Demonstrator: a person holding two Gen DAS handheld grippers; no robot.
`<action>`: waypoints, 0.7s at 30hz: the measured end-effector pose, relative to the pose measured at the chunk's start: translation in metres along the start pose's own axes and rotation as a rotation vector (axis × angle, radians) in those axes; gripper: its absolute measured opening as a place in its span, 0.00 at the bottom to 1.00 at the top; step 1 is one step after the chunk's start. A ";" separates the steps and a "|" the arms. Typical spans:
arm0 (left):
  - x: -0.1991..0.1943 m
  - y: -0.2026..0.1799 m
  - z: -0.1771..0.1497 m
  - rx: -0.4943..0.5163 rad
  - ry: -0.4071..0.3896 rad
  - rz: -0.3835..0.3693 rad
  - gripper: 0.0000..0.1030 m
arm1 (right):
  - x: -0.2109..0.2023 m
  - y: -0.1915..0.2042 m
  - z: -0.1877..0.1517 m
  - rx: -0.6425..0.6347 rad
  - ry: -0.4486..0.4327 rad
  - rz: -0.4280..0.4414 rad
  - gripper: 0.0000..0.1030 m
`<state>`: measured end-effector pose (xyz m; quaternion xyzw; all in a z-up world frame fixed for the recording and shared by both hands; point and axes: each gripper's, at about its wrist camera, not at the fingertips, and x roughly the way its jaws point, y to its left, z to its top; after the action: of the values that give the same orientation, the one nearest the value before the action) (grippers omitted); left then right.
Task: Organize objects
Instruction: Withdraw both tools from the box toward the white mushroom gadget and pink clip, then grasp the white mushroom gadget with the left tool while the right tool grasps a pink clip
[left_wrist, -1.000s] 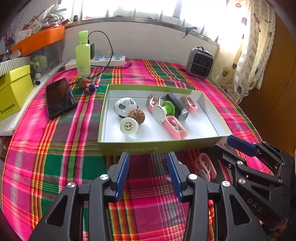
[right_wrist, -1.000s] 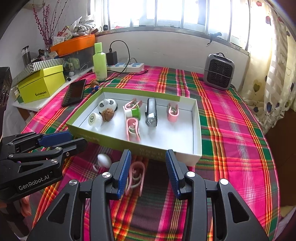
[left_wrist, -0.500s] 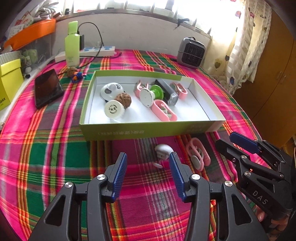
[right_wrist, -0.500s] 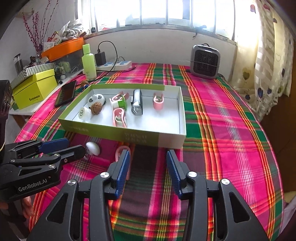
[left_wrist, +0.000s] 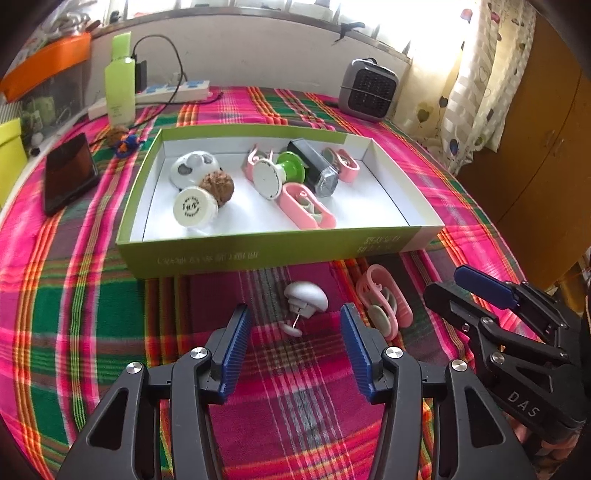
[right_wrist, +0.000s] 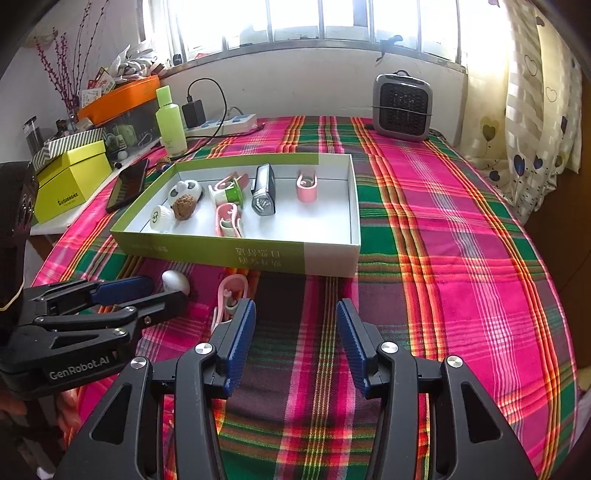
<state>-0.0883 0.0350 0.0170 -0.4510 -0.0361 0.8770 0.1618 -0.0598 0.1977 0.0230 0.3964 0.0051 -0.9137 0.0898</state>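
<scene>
Two things lie loose on the plaid cloth (left_wrist: 92, 295) in front of the green box (left_wrist: 280, 254), seen from the left wrist: a white knob (left_wrist: 306, 297) and a pink clip (left_wrist: 384, 301). The left gripper (left_wrist: 295, 332) hangs over the cloth with its jaws opening and nothing pressed between the blue pads (left_wrist: 236, 350). The white knob sits just ahead of the gap, a little right of its middle, touching neither finger. The pink clip lies just outside the right-hand finger, near the box's front wall. The right gripper (left_wrist: 465, 288) comes in from the right edge, its tips close to the clip but apart from it. Inside the box lie more pink clips, a walnut (left_wrist: 218, 186), a green spool (left_wrist: 290, 170), a dark block (left_wrist: 314, 170) and two white round pieces.

From the right wrist, the right gripper (right_wrist: 295, 325) also has its jaws opening, with only bare cloth between the pads (right_wrist: 242, 343). The pink clip (right_wrist: 231, 295) lies just beyond the left-hand finger, partly hidden behind its tip. The white knob (right_wrist: 175, 282) rests further left, right by the tips of the left gripper (right_wrist: 147, 291), which reaches in from the left edge. The box (right_wrist: 325, 258) stands just behind both things. A heater (right_wrist: 402, 107) stands at the far end of the table.
</scene>
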 end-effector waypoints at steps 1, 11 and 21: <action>0.000 0.000 0.001 -0.003 -0.001 0.000 0.47 | 0.000 0.000 0.000 0.000 0.000 0.000 0.46; 0.003 0.000 0.004 -0.001 -0.008 0.026 0.47 | 0.000 0.000 0.000 0.003 0.003 0.013 0.46; 0.002 0.003 0.002 -0.002 -0.019 0.048 0.33 | 0.003 0.005 -0.001 -0.007 0.011 0.018 0.46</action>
<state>-0.0923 0.0326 0.0161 -0.4437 -0.0278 0.8848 0.1396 -0.0604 0.1928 0.0207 0.4009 0.0054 -0.9107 0.0993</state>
